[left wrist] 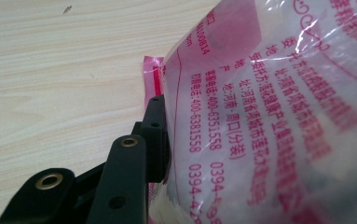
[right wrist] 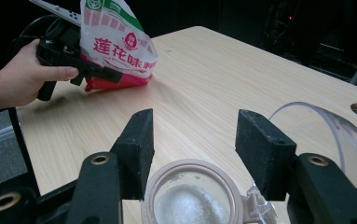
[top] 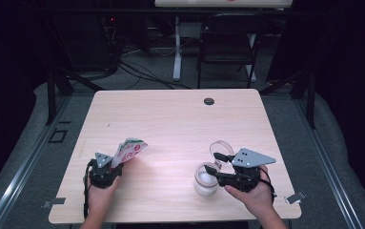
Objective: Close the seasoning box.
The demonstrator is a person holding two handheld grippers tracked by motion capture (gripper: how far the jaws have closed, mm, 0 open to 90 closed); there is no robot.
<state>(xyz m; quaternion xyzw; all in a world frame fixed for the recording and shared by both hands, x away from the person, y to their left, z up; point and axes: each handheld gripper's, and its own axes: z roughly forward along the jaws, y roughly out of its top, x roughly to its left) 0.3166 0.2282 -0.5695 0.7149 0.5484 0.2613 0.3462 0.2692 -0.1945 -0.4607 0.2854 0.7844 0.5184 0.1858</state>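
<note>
From the high view, the left gripper point(top: 115, 164) clamps the seasoning bag point(top: 129, 150), well left of the jar point(top: 205, 178). The left gripper view shows one jaw pressed against the bag point(left wrist: 269, 112). In the right gripper view, the right gripper point(right wrist: 192, 144) stands wide and empty over the jar point(right wrist: 191, 198).

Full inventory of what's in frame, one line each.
table: 1, light wood, centre.
grommet: 1, dark, table's far edge.
bag: 1, white with red and green print, table's left, clamped in left gripper.
jar: 1, clear, white granules inside, under right gripper's jaws.
lid: 1, clear, hinged open behind jar.
chair: 1, black, beyond table.
left gripper: 1, black.
right gripper: 1, black, jaws apart.
</note>
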